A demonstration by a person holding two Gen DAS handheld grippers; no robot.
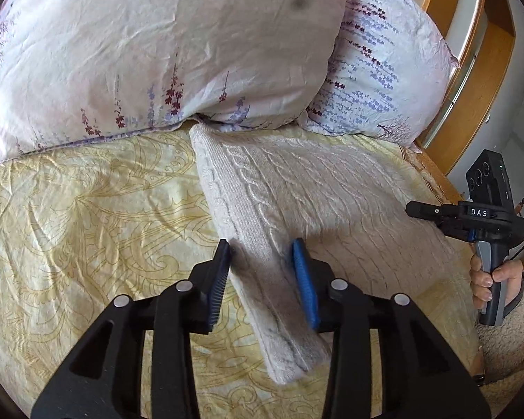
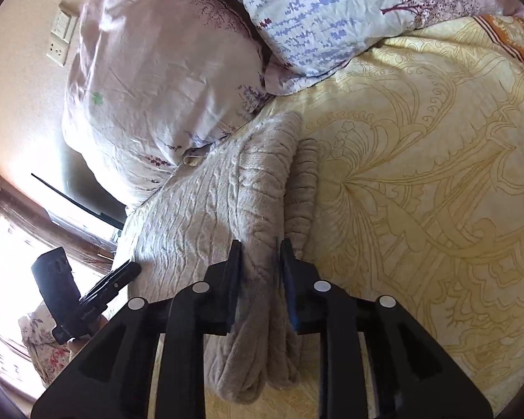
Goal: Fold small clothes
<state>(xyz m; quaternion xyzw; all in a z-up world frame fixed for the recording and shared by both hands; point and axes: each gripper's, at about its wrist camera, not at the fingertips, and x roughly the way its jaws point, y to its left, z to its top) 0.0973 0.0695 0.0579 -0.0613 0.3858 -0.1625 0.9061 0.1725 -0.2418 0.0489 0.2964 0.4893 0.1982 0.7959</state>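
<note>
Although the cream cable-knit sweater (image 1: 318,188) already lay doubled over on the bed (image 1: 87,209), the fold was judged unfinished, since both grippers were at the garment. The sweater sat on the yellow patterned bedspread with its far end touching the pillows (image 1: 157,52) at the head of the bed. In the left wrist view the left gripper (image 1: 262,255) straddled a long folded edge of the knit, jaws partly open with the fabric passing between them; the pads sat just beside the cloth on either side, and whether they actually pinched it could not be told. In the right wrist view the right gripper (image 2: 260,255) had its jaws drawn close on a bunched, rolled thickness of the sweater (image 2: 206,202), apparently clamped on it. That bunch hung in thick loose loops below the jaws. A narrower ribbed part, perhaps a sleeve or cuff, lay alongside the main body. Done, by estimate: the body brought in to a narrower strip, at least one lengthwise fold. Left: lay the held end flat, square the edges, smooth the bunched part, release.
</note>
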